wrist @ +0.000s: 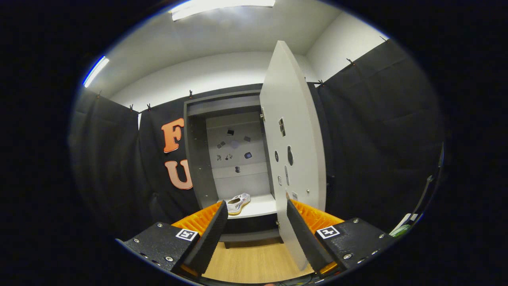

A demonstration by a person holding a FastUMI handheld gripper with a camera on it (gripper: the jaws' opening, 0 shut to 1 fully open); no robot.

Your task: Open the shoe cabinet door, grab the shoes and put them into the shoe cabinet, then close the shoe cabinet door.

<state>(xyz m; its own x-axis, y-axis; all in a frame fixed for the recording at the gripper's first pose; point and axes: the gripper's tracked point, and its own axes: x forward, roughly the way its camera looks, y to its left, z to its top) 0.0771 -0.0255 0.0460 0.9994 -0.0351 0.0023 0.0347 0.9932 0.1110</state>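
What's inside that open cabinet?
A white shoe lies on the pale shelf inside the shoe cabinet, with small dark marks on the back panel above. The open door hides the right part. The open gripper holds nothing.

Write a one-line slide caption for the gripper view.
Open gripper with nothing between its fingers faces the grey shoe cabinet, its tall white door swung open, a white sneaker resting on the shelf inside.

White shoe inside cabinet, door open
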